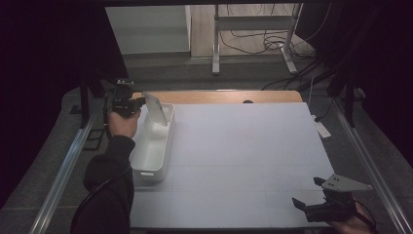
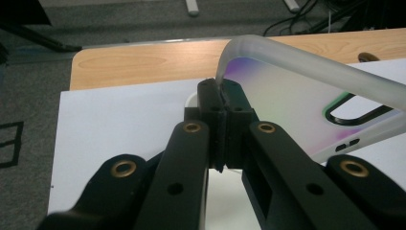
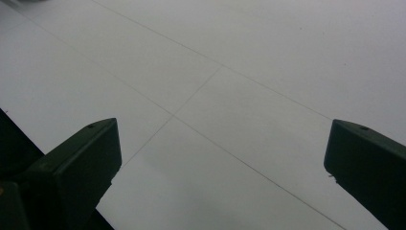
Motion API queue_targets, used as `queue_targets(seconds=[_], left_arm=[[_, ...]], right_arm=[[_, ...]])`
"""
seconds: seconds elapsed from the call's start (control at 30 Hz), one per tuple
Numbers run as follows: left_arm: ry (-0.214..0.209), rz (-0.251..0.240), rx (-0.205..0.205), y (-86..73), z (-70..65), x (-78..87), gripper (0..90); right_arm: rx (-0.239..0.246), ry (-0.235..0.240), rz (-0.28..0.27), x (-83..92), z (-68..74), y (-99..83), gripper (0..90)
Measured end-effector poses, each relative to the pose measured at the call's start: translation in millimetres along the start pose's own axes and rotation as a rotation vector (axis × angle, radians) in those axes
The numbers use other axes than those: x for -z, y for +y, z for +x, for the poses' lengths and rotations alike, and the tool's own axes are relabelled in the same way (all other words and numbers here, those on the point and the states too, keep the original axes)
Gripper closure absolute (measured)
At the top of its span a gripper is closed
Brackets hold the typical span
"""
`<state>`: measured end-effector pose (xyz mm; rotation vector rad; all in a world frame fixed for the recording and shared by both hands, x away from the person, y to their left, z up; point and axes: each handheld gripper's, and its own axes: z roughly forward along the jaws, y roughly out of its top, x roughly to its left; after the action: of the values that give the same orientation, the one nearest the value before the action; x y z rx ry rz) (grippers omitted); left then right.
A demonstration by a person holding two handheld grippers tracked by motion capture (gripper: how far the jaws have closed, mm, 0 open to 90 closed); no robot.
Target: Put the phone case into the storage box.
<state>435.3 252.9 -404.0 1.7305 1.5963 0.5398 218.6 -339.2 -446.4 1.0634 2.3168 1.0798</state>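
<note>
A translucent phone case (image 2: pixel 292 96), frosted at the rim with a purple-to-green tint on its back and a camera cutout, is pinched at one edge by the left gripper (image 2: pixel 222 103), whose jaws are clamped tight on it. In the high view the phone case (image 1: pixel 157 109) stands nearly upright over the far end of a long white plastic bin (image 1: pixel 153 151), and its lower edge seems to dip just inside the bin, though the angle makes that hard to judge. The bin lies at the left of the white sheet (image 1: pixel 243 156) that covers the desk (image 1: pixel 219 96), whose wooden far edge shows beyond the sheet. The right gripper (image 1: pixel 308 194) rests at the near right corner of the sheet, its jaws spread wide apart with nothing between them.
</note>
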Motion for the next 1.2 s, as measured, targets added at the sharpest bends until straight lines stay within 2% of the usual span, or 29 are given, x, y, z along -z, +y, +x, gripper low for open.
queue_targets(seconds=[0.5,0.9,1.03,1.2], left_arm=[[0.03,0.038,0.035,-2.3,-1.7,-28.7,88.8],[0.071,0.067,0.062,-6.0,-1.1,-48.8,88.6],[0.075,0.058,0.079,-6.9,-1.6,-52.6,88.5],[0.08,0.053,0.079,-5.8,-1.1,-54.8,88.4]], right_arm=[[0.016,0.01,0.012,-1.0,1.0,0.3,0.0],[0.021,0.016,0.014,-1.2,1.1,0.3,0.0],[0.024,0.018,0.013,-1.1,1.0,0.3,0.0],[0.024,0.019,0.014,-1.1,1.3,0.3,0.0]])
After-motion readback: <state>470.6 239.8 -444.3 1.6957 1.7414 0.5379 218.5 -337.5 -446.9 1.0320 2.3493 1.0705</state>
